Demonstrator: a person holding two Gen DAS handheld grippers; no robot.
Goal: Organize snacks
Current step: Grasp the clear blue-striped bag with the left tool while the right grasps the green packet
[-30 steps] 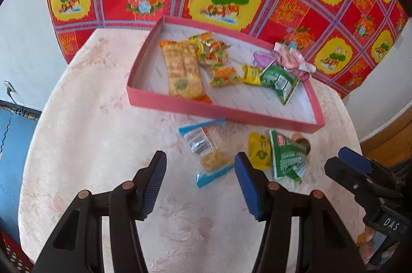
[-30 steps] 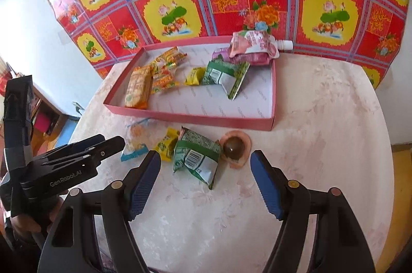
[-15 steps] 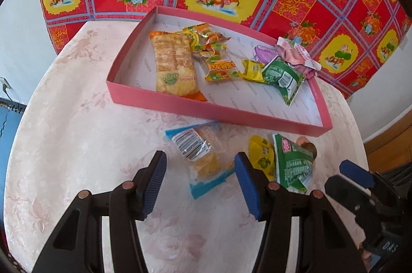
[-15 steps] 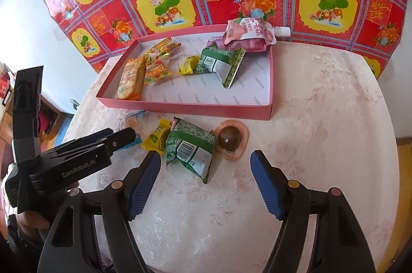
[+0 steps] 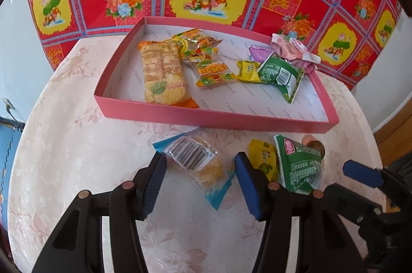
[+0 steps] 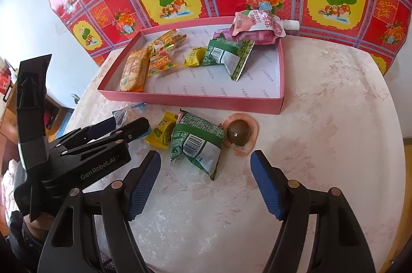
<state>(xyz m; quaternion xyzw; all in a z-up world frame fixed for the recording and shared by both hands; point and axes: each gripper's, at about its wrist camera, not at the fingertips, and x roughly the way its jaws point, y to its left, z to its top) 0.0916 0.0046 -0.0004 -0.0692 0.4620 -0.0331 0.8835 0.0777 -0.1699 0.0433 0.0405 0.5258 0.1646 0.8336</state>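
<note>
Left gripper: pitched steeply down, fingers apart, straddling clear packet without pressing it.
Right gripper: pitched down, fingers apart, nothing clamped, above green packet.
Pink tray: shallow card box, white printed liner, crinkly wrapped snacks inside.
Clear packet: glossy film, blue ends, barcode label, just in front of pink tray.
Green packet: foil, just in front of pink tray.
</note>
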